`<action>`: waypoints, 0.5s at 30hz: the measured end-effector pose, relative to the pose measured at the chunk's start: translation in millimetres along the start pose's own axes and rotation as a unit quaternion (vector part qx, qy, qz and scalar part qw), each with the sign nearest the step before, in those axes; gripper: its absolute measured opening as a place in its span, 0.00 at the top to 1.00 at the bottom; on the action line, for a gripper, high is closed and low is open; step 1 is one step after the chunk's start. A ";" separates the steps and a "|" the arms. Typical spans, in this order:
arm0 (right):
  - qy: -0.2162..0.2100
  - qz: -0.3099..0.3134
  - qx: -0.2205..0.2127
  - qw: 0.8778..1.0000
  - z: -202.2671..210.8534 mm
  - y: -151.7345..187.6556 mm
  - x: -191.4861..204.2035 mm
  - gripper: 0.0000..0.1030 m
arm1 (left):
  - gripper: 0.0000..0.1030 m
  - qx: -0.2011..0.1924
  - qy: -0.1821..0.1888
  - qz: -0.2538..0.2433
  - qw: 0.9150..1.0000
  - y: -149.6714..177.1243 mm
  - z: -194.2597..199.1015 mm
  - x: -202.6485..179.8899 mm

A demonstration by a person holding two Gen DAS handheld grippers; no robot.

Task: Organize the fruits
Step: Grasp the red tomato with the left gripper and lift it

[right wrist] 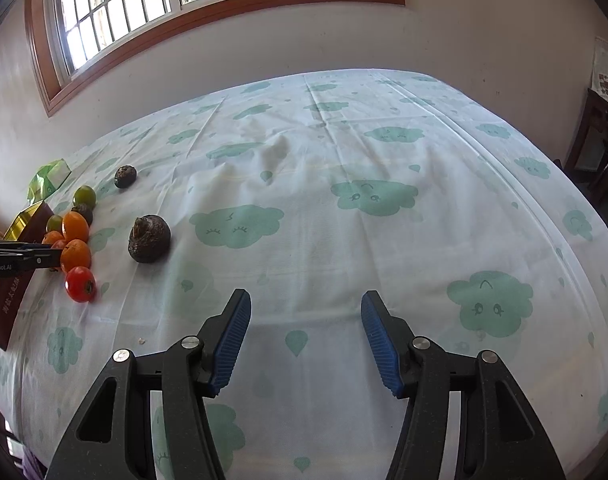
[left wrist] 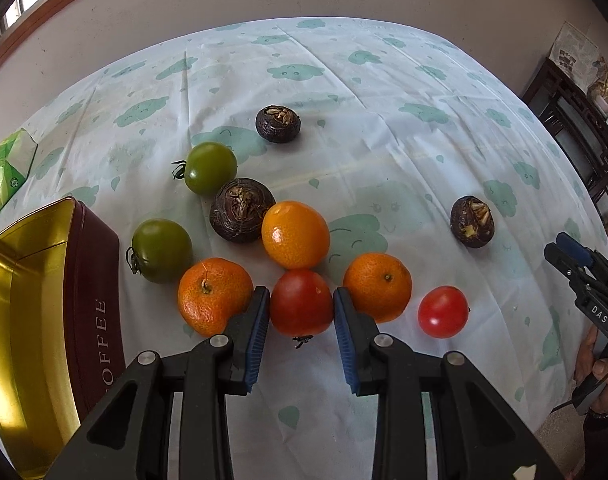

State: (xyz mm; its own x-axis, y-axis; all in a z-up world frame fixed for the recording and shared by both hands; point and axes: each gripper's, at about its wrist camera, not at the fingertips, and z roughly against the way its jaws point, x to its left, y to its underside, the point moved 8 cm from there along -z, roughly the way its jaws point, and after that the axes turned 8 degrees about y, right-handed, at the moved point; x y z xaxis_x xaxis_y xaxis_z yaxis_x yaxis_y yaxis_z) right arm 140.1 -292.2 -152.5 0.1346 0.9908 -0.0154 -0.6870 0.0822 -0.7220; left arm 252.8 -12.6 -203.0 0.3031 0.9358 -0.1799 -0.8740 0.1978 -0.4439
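1. Tabletop covered by a pale tablecloth (left wrist: 383, 140) printed with green clouds, filling most of both views.
2. Open maroon coffee tin (left wrist: 92, 280) with a gold inside, at the left edge, just beside the fruit.
3. Left gripper (left wrist: 302, 308), angled steeply down, blue pads clenched on either side of a red-orange tomato (left wrist: 302, 300) resting on the cloth, stem toward the camera.
4. Right gripper (right wrist: 305, 336), hanging released over bare cloth well right of the fruit, nothing between its fingers; seen from the left wrist at the far right edge, held in a hand (left wrist: 601, 372).
5. Smooth orange fruit (left wrist: 296, 234) just behind the gripped tomato; two dimpled mandarins (left wrist: 214, 294) (left wrist: 377, 286) flanking it, each close against a finger.
6. Two green tomatoes (left wrist: 210, 167) (left wrist: 162, 250) near the tin.
7. Three dark brown water chestnuts (left wrist: 242, 210) (left wrist: 278, 123) (left wrist: 472, 222), one touching the smooth orange fruit, one farther back, one apart at right.
8. Small bright red tomato (left wrist: 443, 311), alone at right of the cluster.
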 end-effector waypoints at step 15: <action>0.015 0.010 0.002 1.000 -3.3 -1.2 -0.7 0.43 | 0.73 -0.089 -0.052 0.017 0.995 22.4 88.6 2.4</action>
State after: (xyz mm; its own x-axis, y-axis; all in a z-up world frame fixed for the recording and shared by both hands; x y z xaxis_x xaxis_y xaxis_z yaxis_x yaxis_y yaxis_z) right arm 143.2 -293.3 -153.9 0.1418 0.9886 -0.0502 -0.6932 0.0630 -0.7180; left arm 200.3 19.9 -135.6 0.2258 0.9679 -0.1107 -0.7992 0.1191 -0.5891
